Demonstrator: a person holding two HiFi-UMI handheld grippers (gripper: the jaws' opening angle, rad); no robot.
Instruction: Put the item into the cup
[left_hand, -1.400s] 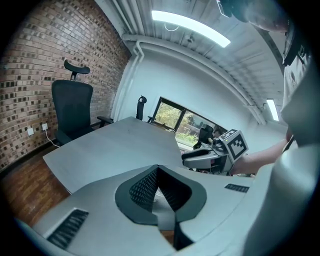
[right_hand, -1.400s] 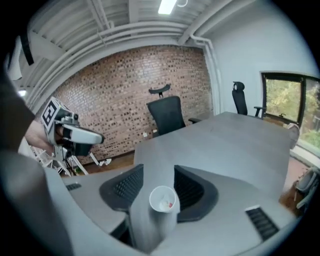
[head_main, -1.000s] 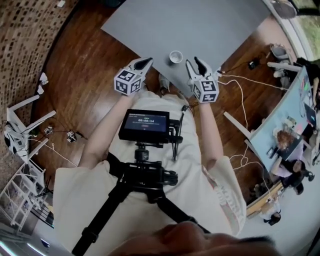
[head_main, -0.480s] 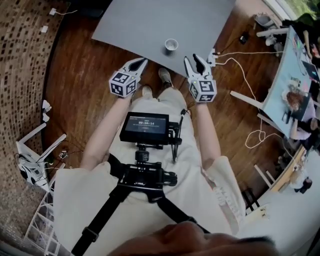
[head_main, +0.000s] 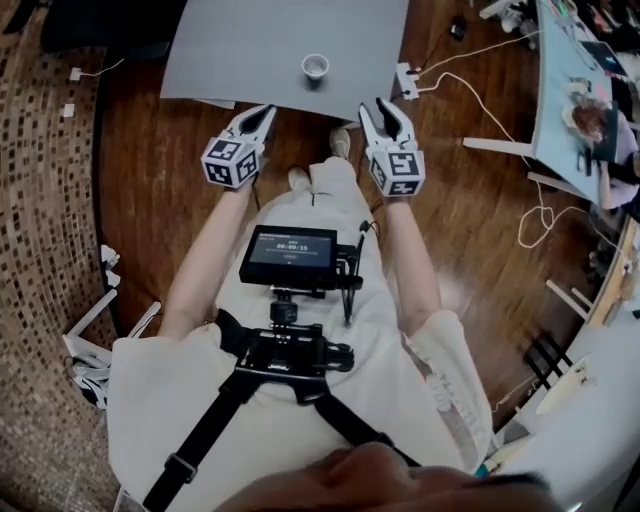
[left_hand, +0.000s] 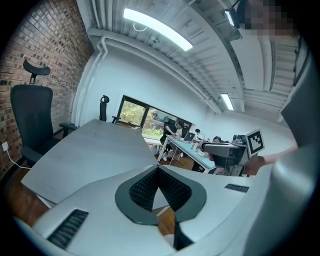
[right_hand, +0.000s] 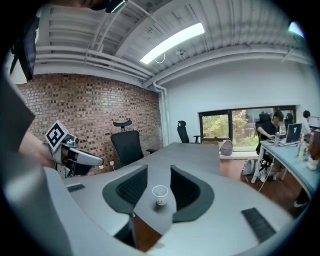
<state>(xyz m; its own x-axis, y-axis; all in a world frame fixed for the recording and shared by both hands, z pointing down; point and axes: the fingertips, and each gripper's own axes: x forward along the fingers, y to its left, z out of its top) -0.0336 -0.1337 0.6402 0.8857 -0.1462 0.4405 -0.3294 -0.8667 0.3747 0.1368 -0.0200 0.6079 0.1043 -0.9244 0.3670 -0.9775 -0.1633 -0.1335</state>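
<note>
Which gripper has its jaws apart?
The right gripper: its jaws, which have just been closing a little, stand apart, holding nothing; the left gripper's tips touch.

The left gripper (head_main: 264, 112) has a smooth, matt shell of pale grey plastic. Its fingers (left_hand: 145, 189) carry dark pads with a fine ribbed, rubbery-looking grain. Ahead of those fingers the bench (head_main: 250, 50) has a flat grey top, matt and smooth. On it, ahead and to the right of the fingers, the cup (head_main: 315, 67) looks like thin white paper or plastic; which one cannot be told. Beneath the fingers the floor (head_main: 150, 190) is dark wood boards with a glossy finish. Left of the fingers the wall (left_hand: 30, 45) is rough brick. Behind them, the person's clothing (head_main: 160, 400) is matt cream cloth.
</note>
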